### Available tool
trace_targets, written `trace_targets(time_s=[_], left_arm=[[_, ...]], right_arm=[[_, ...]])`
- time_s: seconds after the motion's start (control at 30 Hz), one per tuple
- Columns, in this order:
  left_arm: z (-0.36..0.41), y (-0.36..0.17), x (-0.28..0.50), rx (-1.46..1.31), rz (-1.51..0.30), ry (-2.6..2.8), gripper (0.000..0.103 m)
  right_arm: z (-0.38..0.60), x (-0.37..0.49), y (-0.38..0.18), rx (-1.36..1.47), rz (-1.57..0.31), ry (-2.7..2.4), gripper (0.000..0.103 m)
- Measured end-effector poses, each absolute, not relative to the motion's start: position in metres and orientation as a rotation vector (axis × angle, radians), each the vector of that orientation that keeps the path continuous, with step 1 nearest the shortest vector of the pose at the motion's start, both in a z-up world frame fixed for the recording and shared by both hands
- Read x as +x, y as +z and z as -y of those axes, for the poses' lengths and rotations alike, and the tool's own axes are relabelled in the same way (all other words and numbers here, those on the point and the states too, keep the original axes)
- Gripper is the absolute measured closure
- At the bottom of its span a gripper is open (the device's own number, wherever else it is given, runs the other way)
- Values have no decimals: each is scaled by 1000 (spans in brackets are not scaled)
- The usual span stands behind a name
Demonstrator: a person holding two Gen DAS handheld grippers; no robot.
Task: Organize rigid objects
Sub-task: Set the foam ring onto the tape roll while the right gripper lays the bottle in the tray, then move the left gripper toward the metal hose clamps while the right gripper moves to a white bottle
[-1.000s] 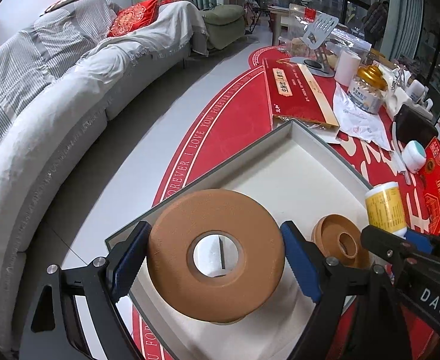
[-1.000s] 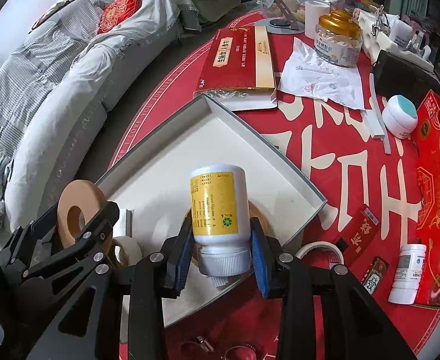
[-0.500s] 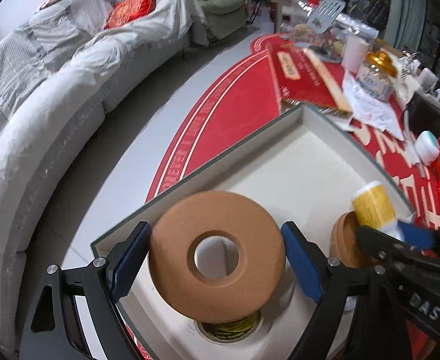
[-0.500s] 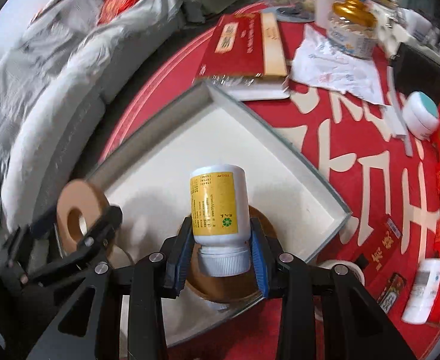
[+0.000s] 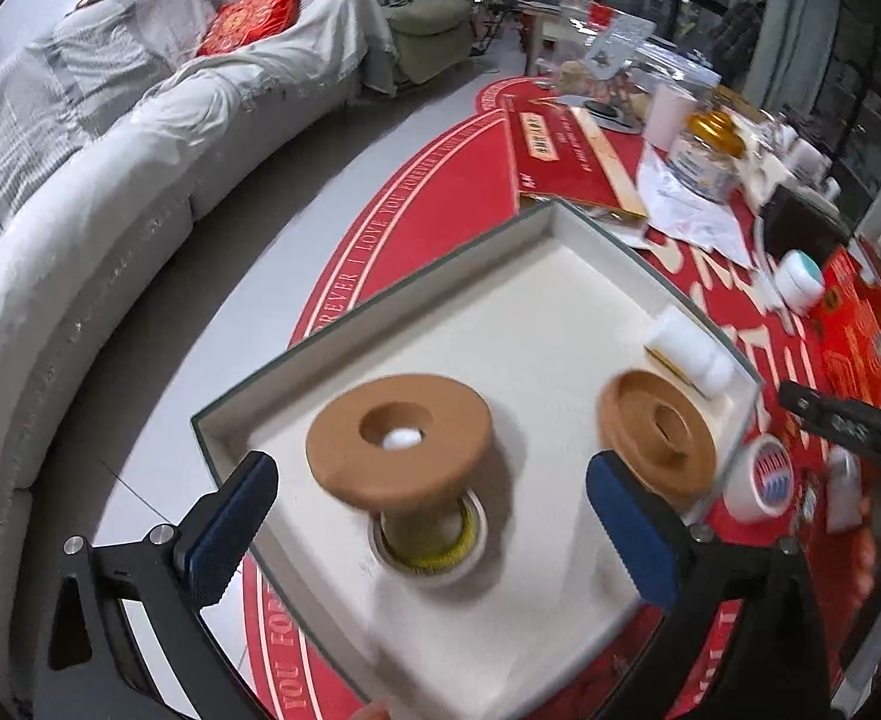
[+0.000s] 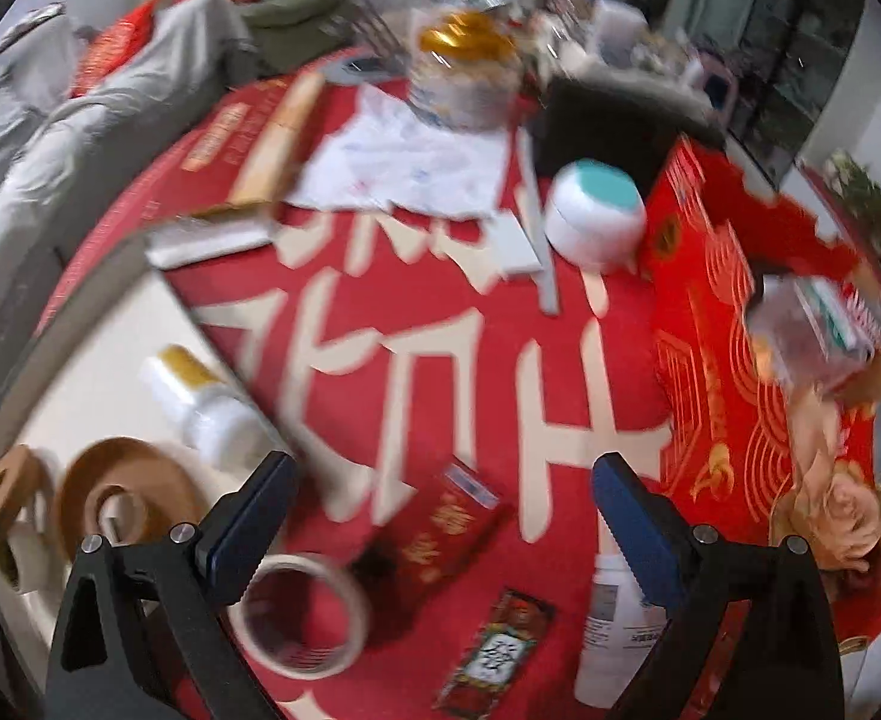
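A shallow white tray (image 5: 500, 324) holds a brown spool (image 5: 398, 438) standing upright on a roll (image 5: 428, 546). My left gripper (image 5: 434, 522) hangs just in front of the spool with its jaws opening wide, not touching it. A second brown disc (image 5: 656, 438) and a white bottle with a yellow label (image 5: 689, 348) lie at the tray's right side. My right gripper (image 6: 443, 525), jaws opening with nothing between the pads, is over the red tablecloth beside the tray (image 6: 80, 360). The bottle (image 6: 200, 396) lies on its side to its left.
A small red box (image 6: 452, 528), a tape roll (image 6: 302, 618), a white pill bottle (image 6: 614, 636) and a dark packet (image 6: 494, 654) lie near the right gripper. A teal-lidded jar (image 6: 596, 216), a big red box (image 6: 740, 360) and a gold-lidded jar (image 6: 464, 72) stand farther back.
The left gripper let go of the brown spool, which now stands in the tray. The right gripper released the bottle into the tray and swung right over the tablecloth.
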State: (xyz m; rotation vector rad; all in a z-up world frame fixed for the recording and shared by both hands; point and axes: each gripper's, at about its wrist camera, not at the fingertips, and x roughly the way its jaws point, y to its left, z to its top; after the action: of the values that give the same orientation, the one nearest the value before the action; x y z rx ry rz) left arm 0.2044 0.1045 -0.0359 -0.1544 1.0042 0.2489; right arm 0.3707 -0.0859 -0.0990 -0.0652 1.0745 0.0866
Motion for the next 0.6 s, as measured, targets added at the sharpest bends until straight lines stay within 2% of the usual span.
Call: trace_targets(time_s=[0.13, 0.43, 0.53, 0.6], left_arm=[[-91, -30, 191, -122, -1009, 216, 0], [-72, -28, 150, -69, -1011, 161, 0], [-68, -30, 136, -53, -1003, 154, 0], [-69, -32, 129, -61, -1005, 157, 0]], right_arm=[[105, 365, -118, 77, -1177, 70, 4], [129, 296, -128, 366, -1251, 90, 4], [120, 273, -110, 262, -1183, 132, 4], [111, 276, -91, 93, -1084, 110, 4]])
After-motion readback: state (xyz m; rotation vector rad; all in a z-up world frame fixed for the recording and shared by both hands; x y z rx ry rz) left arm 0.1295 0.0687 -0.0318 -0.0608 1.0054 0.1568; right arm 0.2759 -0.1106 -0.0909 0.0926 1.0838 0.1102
